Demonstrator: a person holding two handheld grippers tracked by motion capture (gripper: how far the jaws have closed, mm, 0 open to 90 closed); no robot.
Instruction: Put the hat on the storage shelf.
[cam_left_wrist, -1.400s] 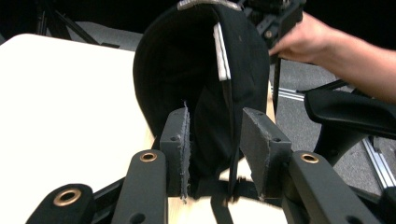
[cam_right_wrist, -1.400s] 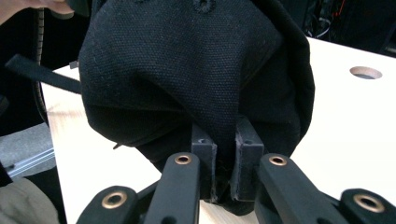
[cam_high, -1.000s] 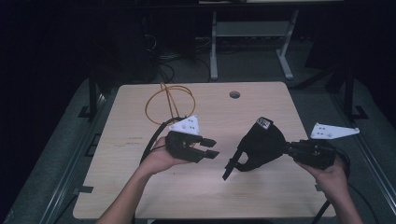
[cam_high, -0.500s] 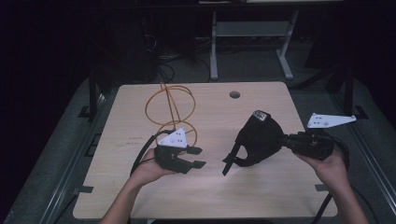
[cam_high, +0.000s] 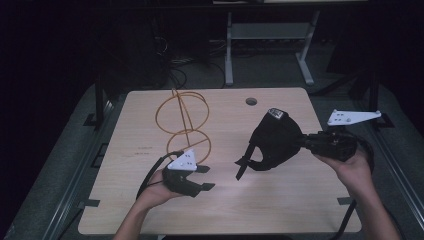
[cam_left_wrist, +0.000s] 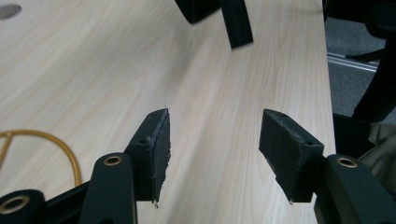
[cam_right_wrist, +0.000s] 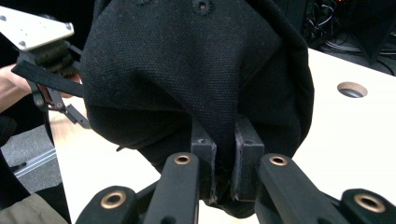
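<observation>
A black cloth cap (cam_high: 273, 139) hangs above the right half of the wooden table (cam_high: 225, 210), its strap (cam_high: 243, 166) dangling. My right gripper (cam_high: 306, 142) is shut on the cap's fabric; in the right gripper view the jaws pinch the black cloth (cam_right_wrist: 196, 74) close together (cam_right_wrist: 223, 161). My left gripper (cam_high: 204, 178) sits low over the table near the front left, open, with nothing between its pads (cam_left_wrist: 156, 144). In the left gripper view the cap's strap (cam_left_wrist: 236, 22) hangs ahead of the open gripper (cam_left_wrist: 214, 140).
An orange wire frame of looped rings (cam_high: 183, 120) stands on the table behind the left gripper, and one ring (cam_left_wrist: 51, 142) lies close to its left jaw. A round cable hole (cam_high: 251, 101) sits near the far edge. A metal stand (cam_high: 270, 40) is on the floor beyond.
My left gripper has drawn back toward the near edge and to the left, away from the cap. The right gripper has lifted the cap slightly and shifted it right.
</observation>
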